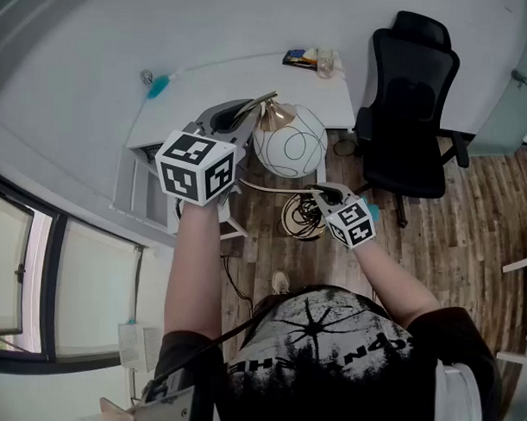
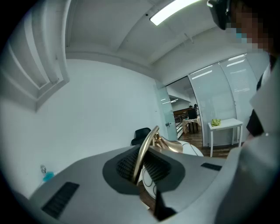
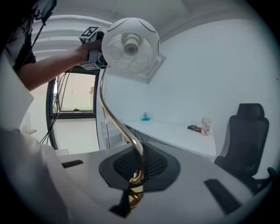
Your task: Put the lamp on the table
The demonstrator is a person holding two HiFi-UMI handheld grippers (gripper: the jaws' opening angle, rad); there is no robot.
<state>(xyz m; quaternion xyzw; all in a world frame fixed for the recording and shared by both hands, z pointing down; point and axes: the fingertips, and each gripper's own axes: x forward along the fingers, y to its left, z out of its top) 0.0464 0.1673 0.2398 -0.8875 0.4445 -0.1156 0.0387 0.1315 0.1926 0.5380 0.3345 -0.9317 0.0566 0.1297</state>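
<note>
The lamp was off the table, held in the air between both grippers in front of the table's near edge, above the wooden floor. The left gripper was clenched on the thin gold stem close to where it meets the shade; in the left gripper view the ribbed pads pressed on the stem from both sides. The right gripper was likewise clamped on the stem lower down, and in the right gripper view the stem curved up from between its jaws to the round white shade, whose open mouth with the bulb socket faced that camera. Gold loops showed just below the right gripper. On the table a small blue object lay near its left end, and a clear jar stood at its far right corner beside a dark flat item. A black office chair stood just beyond the table's right edge.
</note>
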